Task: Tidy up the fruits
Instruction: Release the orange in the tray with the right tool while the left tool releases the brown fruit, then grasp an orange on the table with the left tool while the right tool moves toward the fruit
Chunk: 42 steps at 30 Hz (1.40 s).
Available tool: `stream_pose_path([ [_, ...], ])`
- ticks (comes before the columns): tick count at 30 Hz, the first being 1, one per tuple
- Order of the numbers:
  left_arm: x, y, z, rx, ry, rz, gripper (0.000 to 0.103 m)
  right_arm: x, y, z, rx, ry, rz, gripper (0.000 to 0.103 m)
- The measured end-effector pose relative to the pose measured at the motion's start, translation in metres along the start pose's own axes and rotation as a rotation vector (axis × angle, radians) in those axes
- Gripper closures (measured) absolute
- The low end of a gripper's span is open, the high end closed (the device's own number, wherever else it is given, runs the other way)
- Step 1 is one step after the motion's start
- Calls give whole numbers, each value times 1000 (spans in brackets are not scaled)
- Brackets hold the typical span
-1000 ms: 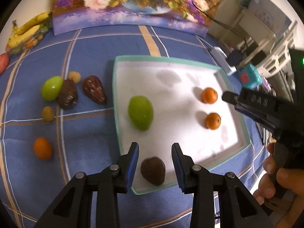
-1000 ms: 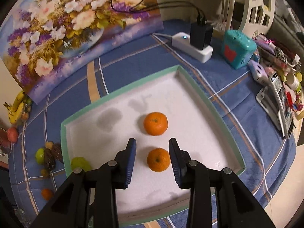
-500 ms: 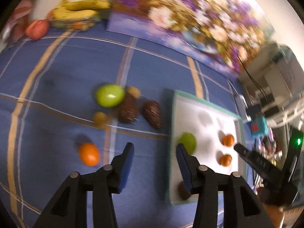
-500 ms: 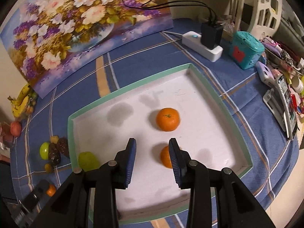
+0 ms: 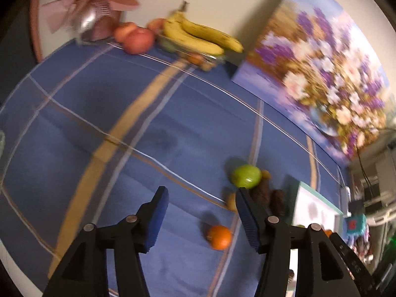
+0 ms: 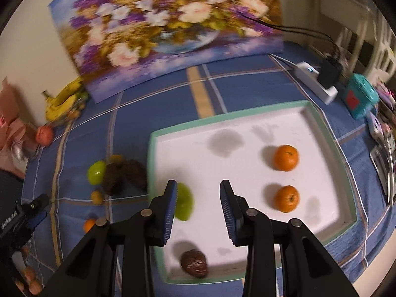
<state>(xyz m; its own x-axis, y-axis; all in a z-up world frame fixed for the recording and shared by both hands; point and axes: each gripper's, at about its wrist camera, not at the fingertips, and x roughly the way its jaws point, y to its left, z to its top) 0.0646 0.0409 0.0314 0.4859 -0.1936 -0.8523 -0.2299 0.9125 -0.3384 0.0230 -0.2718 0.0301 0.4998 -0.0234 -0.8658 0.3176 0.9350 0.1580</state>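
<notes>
My left gripper hangs over the blue cloth, left of the tray, its jaws opening with nothing between them. Just ahead of it lie an orange, a green fruit, two brown fruits and a small yellow fruit. My right gripper is open and empty above the white tray. In the tray are two oranges, a green fruit partly behind my left finger, and a brown fruit near the front rim.
A flower painting leans on the wall at the back. Bananas and an apple sit at the far left corner. A power strip, a teal box and clutter line the right edge.
The left gripper left the brown fruit in the tray, swung left over the cloth and widened its jaws. The right gripper shifted left from the oranges toward the green fruit.
</notes>
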Motion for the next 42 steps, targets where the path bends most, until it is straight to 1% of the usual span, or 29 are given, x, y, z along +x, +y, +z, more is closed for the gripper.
stream_pose_path([
  [1, -1, 3, 1, -5, -5, 7, 38, -1, 7, -1, -17, -2, 8, 67],
  [4, -4, 9, 0, -9, -16, 19, 36, -1, 22, -4, -58, -3, 26, 66],
  [5, -4, 10, 0, -7, -15, 19, 36, 0, 28, -5, -76, -2, 28, 64],
  [6, -4, 9, -1, -5, -11, 19, 33, 1, 32, -6, -89, -1, 27, 58],
  [8, -1, 7, -2, -2, -2, 21, 25, 4, 40, -9, -115, 5, 25, 57],
  [10, 1, 5, -3, 2, 6, 25, 13, 10, 46, -12, -142, 19, 29, 57],
  [11, 3, 4, -4, 4, 10, 27, 11, 13, 48, -13, -149, 25, 31, 53],
  [12, 4, 3, -5, 7, 12, 31, 8, 15, 49, -14, -152, 30, 31, 43],
  [14, 6, 2, -5, 11, 15, 39, 4, 20, 49, -15, -154, 37, 23, 31],
  [18, 10, 4, -6, 6, 20, 45, 0, 31, 46, -17, -154, 50, 8, 28],
  [19, 12, 4, -6, 6, 24, 48, 0, 34, 44, -18, -151, 53, 5, 27],
  [21, 17, 4, -8, 7, 36, 57, 0, 37, 42, -19, -144, 53, 2, 15],
  [25, 26, 2, -12, 16, 59, 63, 0, 41, 38, -20, -129, 37, -6, 14],
  [28, 35, -4, -16, 49, 78, 70, 0, 41, 35, -19, -109, 18, 2, 13],
  [33, 50, -14, -24, 97, 148, 40, 0, 36, 31, -15, -84, -30, 6, 13],
  [36, 58, -20, -30, 125, 204, 46, 0, 35, 28, -14, -64, -32, 20, 13],
  [38, 62, -23, -33, 132, 225, 47, 2, 35, 26, -13, -50, -31, 31, 13],
  [39, 64, -25, -35, 134, 240, 42, 5, 35, 25, -13, -48, -30, 29, 13],
  [40, 65, -26, -36, 137, 249, 35, 14, 35, 25, -13, -50, -29, 25, 13],
  [42, 68, -28, -39, 146, 264, 28, 22, 36, 25, -13, -56, -23, 18, 13],
])
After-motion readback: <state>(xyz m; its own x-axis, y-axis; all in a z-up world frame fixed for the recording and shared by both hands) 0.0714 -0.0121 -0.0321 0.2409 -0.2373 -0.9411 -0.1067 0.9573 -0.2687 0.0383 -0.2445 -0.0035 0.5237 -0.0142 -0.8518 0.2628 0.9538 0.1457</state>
